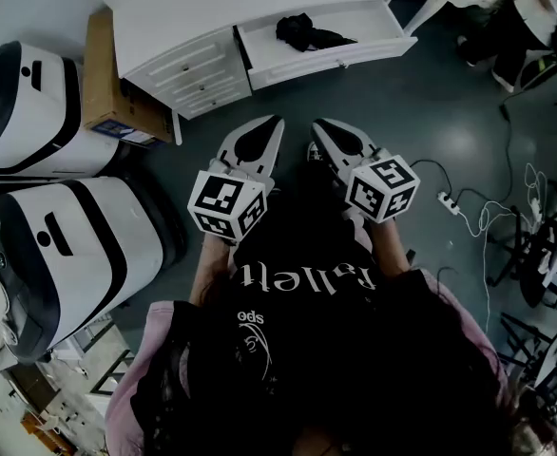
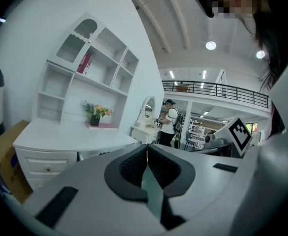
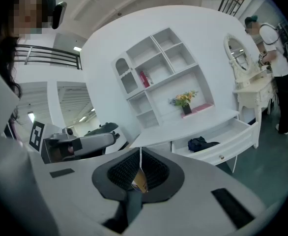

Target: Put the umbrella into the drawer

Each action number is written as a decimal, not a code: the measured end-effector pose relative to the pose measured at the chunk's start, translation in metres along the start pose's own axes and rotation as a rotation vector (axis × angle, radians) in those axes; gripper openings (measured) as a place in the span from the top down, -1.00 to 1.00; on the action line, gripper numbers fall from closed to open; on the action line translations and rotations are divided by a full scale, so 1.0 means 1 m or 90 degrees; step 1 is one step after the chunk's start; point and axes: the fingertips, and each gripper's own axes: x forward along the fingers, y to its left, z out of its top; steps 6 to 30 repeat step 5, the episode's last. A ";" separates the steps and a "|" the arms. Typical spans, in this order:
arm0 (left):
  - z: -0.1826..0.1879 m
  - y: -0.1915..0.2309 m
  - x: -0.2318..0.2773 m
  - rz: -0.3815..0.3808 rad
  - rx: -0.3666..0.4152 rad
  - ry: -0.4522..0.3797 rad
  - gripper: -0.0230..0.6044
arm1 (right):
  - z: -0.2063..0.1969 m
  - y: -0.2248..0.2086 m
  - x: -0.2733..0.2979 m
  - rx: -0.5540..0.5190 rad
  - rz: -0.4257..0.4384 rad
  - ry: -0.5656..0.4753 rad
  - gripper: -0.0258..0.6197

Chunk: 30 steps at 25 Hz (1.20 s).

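The black folded umbrella [image 1: 307,33] lies inside the open drawer [image 1: 355,50] of the white desk [image 1: 212,3] at the top of the head view. In the right gripper view the umbrella [image 3: 201,143] shows in the same pulled-out drawer [image 3: 235,136]. Both grippers hang side by side over the dark floor, well short of the desk. My left gripper [image 1: 275,122] is shut with nothing in it, and its closed tips [image 2: 147,147] point toward the desk. My right gripper [image 1: 319,124] is also shut and holds nothing [image 3: 140,152].
A cardboard box [image 1: 117,74] leans against the desk's left side, next to its small shut drawers [image 1: 201,76]. Two big white-and-black machines [image 1: 60,245] fill the left. Cables and a power strip [image 1: 447,200] lie on the floor at right. A person [image 2: 171,124] stands far off.
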 end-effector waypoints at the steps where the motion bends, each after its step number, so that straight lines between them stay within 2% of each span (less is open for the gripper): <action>1: 0.000 -0.001 -0.001 0.000 -0.001 0.000 0.87 | -0.001 0.000 -0.001 0.000 -0.001 0.001 0.76; 30: -0.001 -0.003 -0.002 -0.003 -0.003 -0.002 0.87 | -0.003 0.001 -0.004 0.000 -0.005 0.001 0.76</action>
